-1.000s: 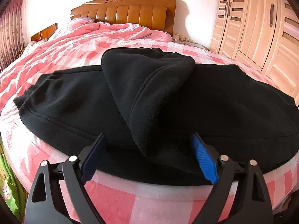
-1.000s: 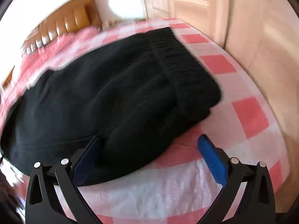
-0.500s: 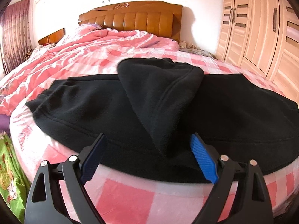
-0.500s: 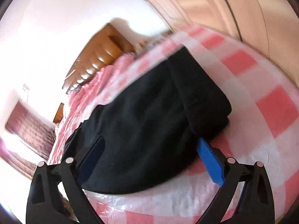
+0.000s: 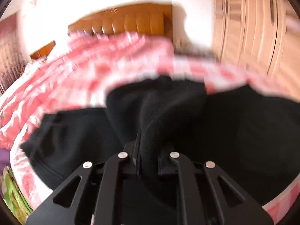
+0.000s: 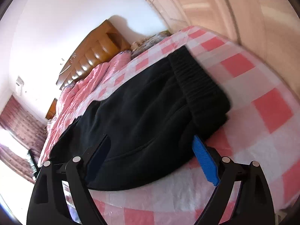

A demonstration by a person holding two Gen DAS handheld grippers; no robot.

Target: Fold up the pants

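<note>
Black fleece pants (image 5: 234,131) lie across the foot of a bed, with one leg folded up over the rest. My left gripper (image 5: 148,150) is shut on the near tip of that folded leg (image 5: 155,112), which rises from between the closed fingers. The left wrist view is blurred by motion. In the right wrist view the pants (image 6: 142,116) show their ribbed waistband (image 6: 198,86) at the right. My right gripper (image 6: 151,153) is open and straddles the near edge of the pants by the waistband, with the fabric between its fingers.
The bed has a pink and white checked sheet (image 6: 262,112) and a crumpled pink quilt (image 5: 84,71) toward the wooden headboard (image 5: 127,20). A light wooden wardrobe (image 5: 253,28) stands to the right of the bed.
My left gripper has moved forward and shut on the tip of the folded leg. My right gripper has tilted and come closer to the waistband end, still open.
</note>
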